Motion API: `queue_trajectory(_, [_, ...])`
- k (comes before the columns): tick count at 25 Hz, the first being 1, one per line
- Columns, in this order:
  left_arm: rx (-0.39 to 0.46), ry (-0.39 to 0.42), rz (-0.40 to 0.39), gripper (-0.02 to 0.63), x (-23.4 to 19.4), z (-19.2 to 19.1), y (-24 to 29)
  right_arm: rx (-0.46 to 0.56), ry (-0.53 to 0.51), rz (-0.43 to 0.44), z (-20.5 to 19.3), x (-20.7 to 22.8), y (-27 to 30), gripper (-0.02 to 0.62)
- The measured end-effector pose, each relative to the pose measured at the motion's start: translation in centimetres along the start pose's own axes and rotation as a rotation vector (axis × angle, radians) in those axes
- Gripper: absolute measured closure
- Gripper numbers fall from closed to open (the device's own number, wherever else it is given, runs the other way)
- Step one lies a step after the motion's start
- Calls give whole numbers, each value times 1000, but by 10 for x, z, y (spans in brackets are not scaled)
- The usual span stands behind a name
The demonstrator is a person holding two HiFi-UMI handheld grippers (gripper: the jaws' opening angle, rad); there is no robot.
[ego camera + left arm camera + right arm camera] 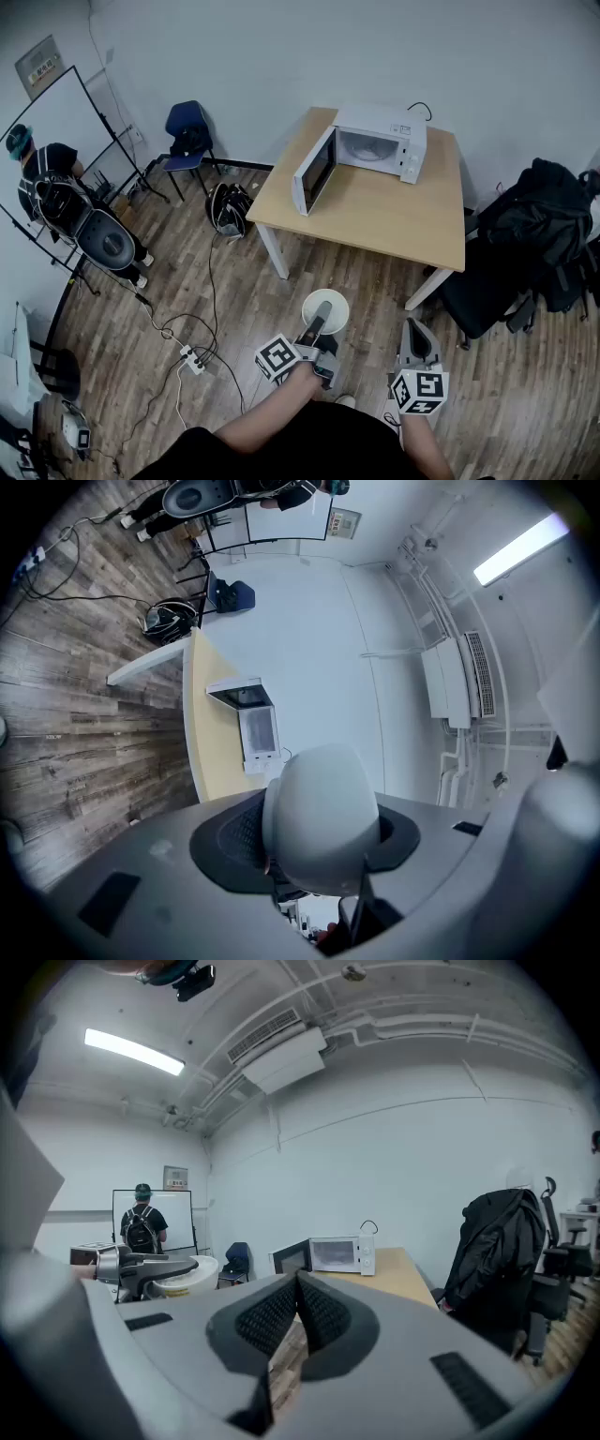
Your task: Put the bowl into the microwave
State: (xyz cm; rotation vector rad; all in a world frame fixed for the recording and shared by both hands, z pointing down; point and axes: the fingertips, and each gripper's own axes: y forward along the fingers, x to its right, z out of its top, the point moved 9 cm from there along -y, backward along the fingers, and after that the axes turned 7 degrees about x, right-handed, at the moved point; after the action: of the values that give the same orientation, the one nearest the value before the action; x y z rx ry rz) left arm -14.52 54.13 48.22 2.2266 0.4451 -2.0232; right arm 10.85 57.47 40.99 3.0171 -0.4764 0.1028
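Note:
The white bowl (328, 312) hangs above the wooden floor, short of the table, with my left gripper (322, 312) shut on its rim. In the left gripper view the bowl (321, 819) fills the space between the jaws, bottom towards the camera. The white microwave (380, 141) stands at the back of the light wooden table (375, 211) with its door (313, 172) swung open to the left. My right gripper (413, 328) is shut and holds nothing; its view shows the pads (281, 1312) pressed together, with the bowl (185, 1274) at its left and the microwave (336, 1254) ahead.
A chair piled with black jackets and bags (534, 244) stands right of the table. A backpack (228, 208) and cables with a power strip (192, 358) lie on the floor at left. A blue chair (187, 131) and a person (56, 187) at a whiteboard are further left.

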Motion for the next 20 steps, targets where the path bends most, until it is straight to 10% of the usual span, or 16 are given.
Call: queue_trajectory(20, [-20, -31, 50, 398, -14, -28, 13, -1, 47, -17, -23, 38, -9, 535])
